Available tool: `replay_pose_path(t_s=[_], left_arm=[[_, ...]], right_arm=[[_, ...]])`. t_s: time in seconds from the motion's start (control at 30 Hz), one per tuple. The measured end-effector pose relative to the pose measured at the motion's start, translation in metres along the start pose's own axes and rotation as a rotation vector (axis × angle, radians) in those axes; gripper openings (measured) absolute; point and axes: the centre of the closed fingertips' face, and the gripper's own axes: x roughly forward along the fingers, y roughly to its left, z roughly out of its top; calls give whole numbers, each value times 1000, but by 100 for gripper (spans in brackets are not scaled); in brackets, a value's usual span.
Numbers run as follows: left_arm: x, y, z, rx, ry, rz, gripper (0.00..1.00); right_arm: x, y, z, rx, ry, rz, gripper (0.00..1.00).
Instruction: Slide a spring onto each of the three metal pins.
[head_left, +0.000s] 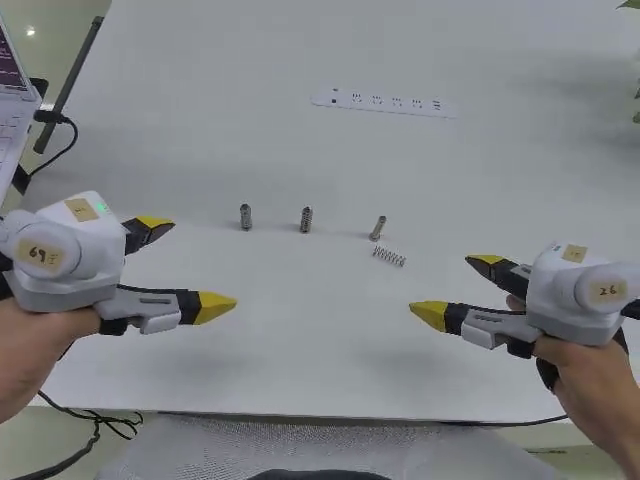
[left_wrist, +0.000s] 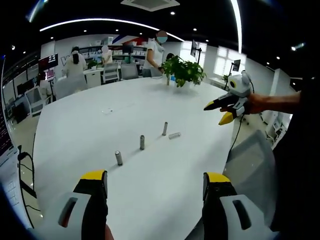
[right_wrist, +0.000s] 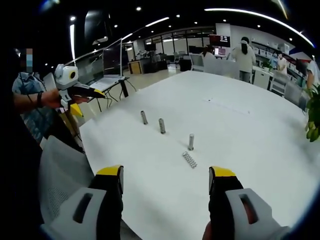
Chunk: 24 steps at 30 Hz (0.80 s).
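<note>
Head view: loose spring (head_left: 389, 257) lies just beside the bare pin (head_left: 378, 228); the neighbouring pin (head_left: 306, 219) probably wears one. Both left gripper (head_left: 195, 264) and right gripper (head_left: 450, 286) gape, empty.

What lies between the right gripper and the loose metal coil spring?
Just bare white tabletop, from right gripper to coil spring, shown in the right gripper view.
</note>
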Motion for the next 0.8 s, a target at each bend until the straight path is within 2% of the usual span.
replay_pose_path(t_s=[0.53,0.8], left_arm=[[28,-17,21,65,5,-77,75],[49,-30,32,148,31,-138,75]], right_arm=[[-7,-3,1,1,-13,-10,70],[-11,-2,-1,-3,-4,-8,71]])
